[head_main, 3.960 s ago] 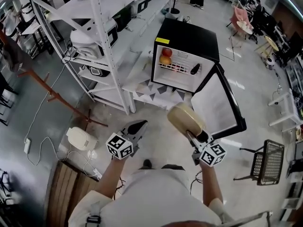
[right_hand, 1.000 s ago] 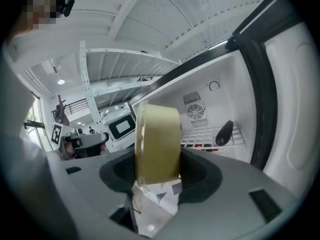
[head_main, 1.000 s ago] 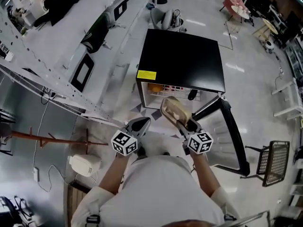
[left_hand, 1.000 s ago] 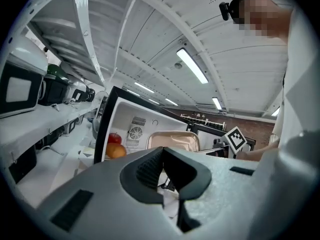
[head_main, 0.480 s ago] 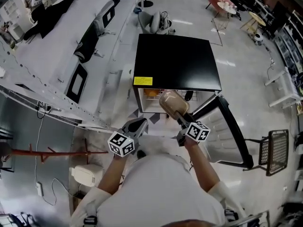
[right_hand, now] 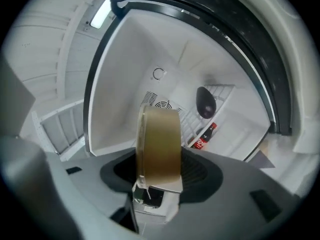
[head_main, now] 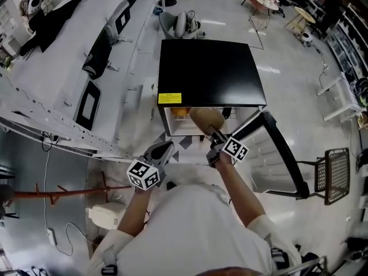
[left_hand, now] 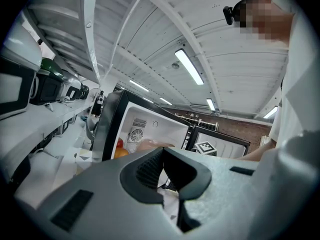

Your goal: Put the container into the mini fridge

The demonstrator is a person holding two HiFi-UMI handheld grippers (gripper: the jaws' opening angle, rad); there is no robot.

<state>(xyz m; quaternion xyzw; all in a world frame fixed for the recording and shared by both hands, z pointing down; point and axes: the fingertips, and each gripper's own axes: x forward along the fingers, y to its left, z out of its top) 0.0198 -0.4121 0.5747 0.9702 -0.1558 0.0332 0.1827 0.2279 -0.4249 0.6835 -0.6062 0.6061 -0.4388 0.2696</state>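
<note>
The black mini fridge stands in front of me with its door swung open to the right. My right gripper is shut on the tan round container and holds it at the fridge's mouth. In the right gripper view the container shows edge-on between the jaws of the right gripper, with the white fridge interior behind it. My left gripper hangs shut with nothing in it, low and left of the opening. The left gripper faces the fridge from the side.
Inside the fridge are an orange fruit, a dark oval object on the wire shelf and a small cola bottle. White shelving runs along the left. A wire basket stands at the right, and a white appliance sits on the floor.
The fridge has come closer beneath me. My right gripper has carried the container forward and down to the fridge opening, rolling as it went. The left gripper has stayed low beside it.
</note>
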